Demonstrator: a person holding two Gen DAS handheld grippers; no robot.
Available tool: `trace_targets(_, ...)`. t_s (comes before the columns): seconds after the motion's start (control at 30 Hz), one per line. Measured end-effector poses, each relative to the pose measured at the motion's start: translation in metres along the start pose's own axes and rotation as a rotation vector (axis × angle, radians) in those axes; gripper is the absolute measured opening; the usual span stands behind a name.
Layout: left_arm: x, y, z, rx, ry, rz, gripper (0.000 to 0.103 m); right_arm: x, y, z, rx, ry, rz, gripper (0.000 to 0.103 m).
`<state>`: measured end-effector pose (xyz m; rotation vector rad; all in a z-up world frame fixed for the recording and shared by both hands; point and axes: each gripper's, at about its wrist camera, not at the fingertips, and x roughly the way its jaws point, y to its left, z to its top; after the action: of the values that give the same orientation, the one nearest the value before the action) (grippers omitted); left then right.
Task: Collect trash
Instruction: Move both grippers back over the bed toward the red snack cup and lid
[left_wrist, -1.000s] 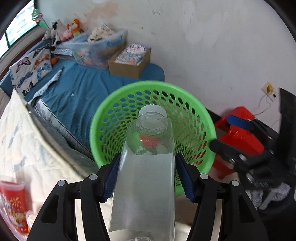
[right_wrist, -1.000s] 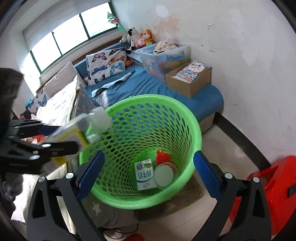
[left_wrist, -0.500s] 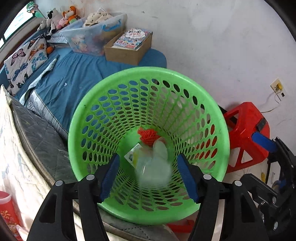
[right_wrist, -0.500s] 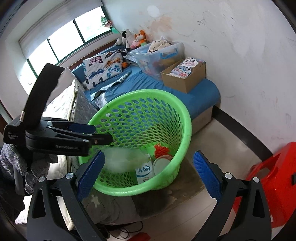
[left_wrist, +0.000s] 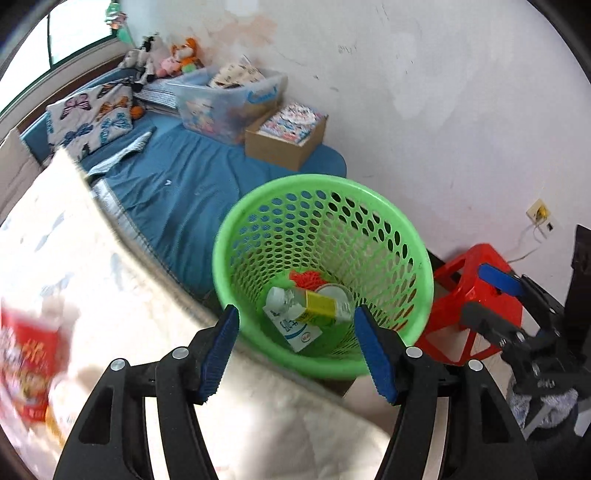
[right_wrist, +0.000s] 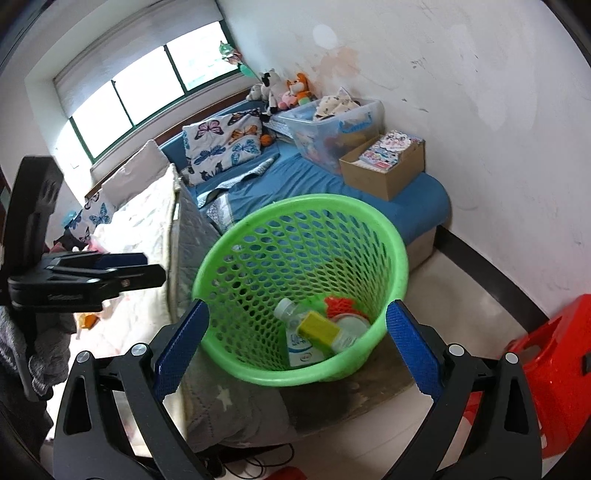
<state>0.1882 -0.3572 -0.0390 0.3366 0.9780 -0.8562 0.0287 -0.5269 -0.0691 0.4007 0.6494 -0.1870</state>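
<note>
A green perforated trash basket (left_wrist: 413, 254) (right_wrist: 395, 236) stands on the floor beside the bed. Inside lie a clear plastic bottle with a yellow label (left_wrist: 317, 302) (right_wrist: 317, 326), a white milk carton (left_wrist: 295, 330) (right_wrist: 301, 349), a round lid (right_wrist: 351, 326) and a red net (left_wrist: 308, 277) (right_wrist: 341, 304). My left gripper (left_wrist: 297, 345) is open and empty above the bed edge, near the basket's front rim. My right gripper (right_wrist: 295, 343) is open and empty, its fingers on either side of the basket in view. The left gripper also shows in the right wrist view (right_wrist: 122, 273).
A cream quilt (left_wrist: 74, 258) covers the bed, with a red snack package (left_wrist: 29, 369) blurred at the left. A red plastic stool (left_wrist: 476, 295) (right_wrist: 554, 365) stands right of the basket. A cardboard box (left_wrist: 288, 136) and a clear bin (left_wrist: 229, 99) sit on the blue mattress.
The left gripper opened and dropped the clear bottle into the basket, where it now lies. The left gripper has then drawn back toward the bed.
</note>
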Motion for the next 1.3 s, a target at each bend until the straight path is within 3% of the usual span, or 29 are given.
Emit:
trace_targets(0.27, -0.057, 0.031, -0.048, -0.078, -0.099, 0.03, 0.063, -0.002, 0.033, 0.001, -0.045, 0.001, 0.055, 0.096)
trace_targets(0.77, -0.144, 0.123, -0.151, -0.274, -0.222, 0.229, 0.063, 0.026, 0.144, -0.011, -0.247, 0.072, 0.203, 0.096)
trace_targets(1.0, -0.165, 0.16, -0.189, -0.393, -0.237, 0.273, 0.063, 0.045, 0.198, -0.021, -0.354, 0.111, 0.267, 0.096)
trace_targets(1.3, -0.168, 0.176, -0.214, -0.461, -0.235, 0.285, 0.063, 0.083, 0.258, -0.031, -0.461, 0.171, 0.315, 0.094)
